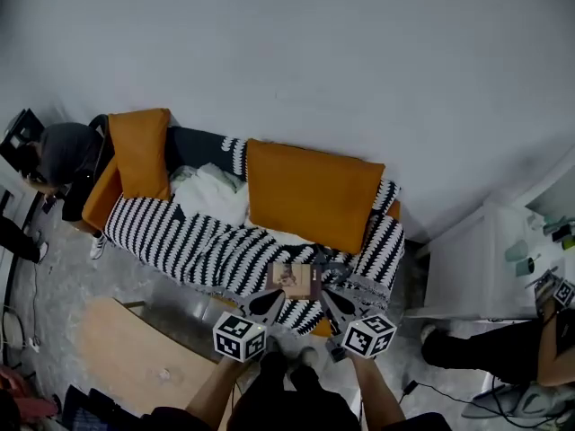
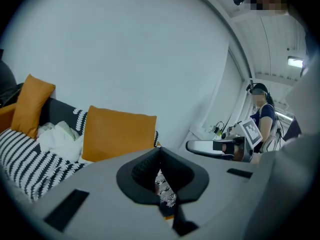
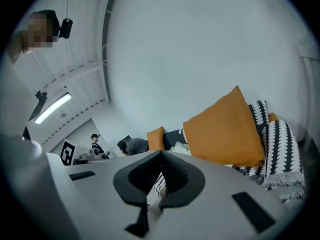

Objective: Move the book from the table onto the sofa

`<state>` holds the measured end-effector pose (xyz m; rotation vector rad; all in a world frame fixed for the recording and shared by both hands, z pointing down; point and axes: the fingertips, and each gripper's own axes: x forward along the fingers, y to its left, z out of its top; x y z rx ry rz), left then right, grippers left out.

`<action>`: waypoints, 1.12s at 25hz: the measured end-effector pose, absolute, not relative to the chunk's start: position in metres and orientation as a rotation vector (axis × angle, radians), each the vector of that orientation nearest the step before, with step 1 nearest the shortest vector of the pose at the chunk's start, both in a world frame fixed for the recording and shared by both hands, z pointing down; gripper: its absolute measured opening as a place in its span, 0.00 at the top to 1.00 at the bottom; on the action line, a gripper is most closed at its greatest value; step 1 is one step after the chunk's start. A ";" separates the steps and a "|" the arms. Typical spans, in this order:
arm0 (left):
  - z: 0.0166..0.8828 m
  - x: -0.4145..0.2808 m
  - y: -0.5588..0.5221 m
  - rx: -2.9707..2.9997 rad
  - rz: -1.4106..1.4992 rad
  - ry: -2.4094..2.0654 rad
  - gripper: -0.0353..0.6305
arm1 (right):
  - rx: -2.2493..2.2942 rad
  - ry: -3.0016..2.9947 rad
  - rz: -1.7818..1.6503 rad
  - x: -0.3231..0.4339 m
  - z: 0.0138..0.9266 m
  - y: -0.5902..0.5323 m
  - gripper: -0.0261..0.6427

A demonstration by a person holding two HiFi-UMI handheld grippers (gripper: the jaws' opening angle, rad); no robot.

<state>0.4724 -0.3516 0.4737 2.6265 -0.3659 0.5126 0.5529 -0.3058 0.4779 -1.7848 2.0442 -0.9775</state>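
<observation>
A small brown rectangular book (image 1: pixel 292 279) w/ a picture on its cover is off the worktop, held in the air between two tongs. In the head view it lies flat, cover up, against the front edge of the sofa seat. That angle doesn't show whether it is already above the seat or just short of it.

The left tongs (image 1: pixel 275 302) pinch its near left corner and the right tongs (image 1: pixel 329 302) its near right corner. Both are shut tight on the book. In each gripper view the dark pads meet at the tips, and only a sliver shows between them, too small to make out.

Beyond the book is a long orange sofa (image 1: pixel 96 203) draped w/ a black-and-white striped throw (image 1: pixel 180 241). A large orange cushion (image 1: pixel 313 193) sits right behind the book. A crumpled white cloth (image 1: pixel 213 196) and a smaller orange cushion (image 1: pixel 140 153) lie further left. The light wooden worktop (image 1: pixel 135 362) is at lower left, well apart from the book.

Risks, as a judgement:
- **Sag or slip:** the grip is on the near edge only, so the far edge may sag or the book may slip out.
- **Twist:** if L and R hands move unevenly, the book could twist free.
- **Early release:** letting go too soon would drop it on the grey floor (image 1: pixel 63 277).
- **Sliding off:** set on the sloping front of the throw, it could slide off.
</observation>
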 end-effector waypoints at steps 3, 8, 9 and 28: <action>0.451 0.469 -0.344 2.671 0.482 -0.368 0.92 | -1.789 2.069 -0.919 0.546 0.457 -0.300 0.93; 0.414 0.470 -0.331 2.756 0.441 -0.357 0.92 | -1.803 2.108 -0.812 0.536 0.422 -0.291 0.93; 0.407 0.470 -0.328 2.772 0.430 -0.356 0.92 | -1.806 2.110 -0.789 0.534 0.416 -0.288 0.93; 0.347 0.456 -0.315 2.917 0.248 -0.407 0.92 | -1.936 2.133 -0.428 0.512 0.355 -0.278 0.93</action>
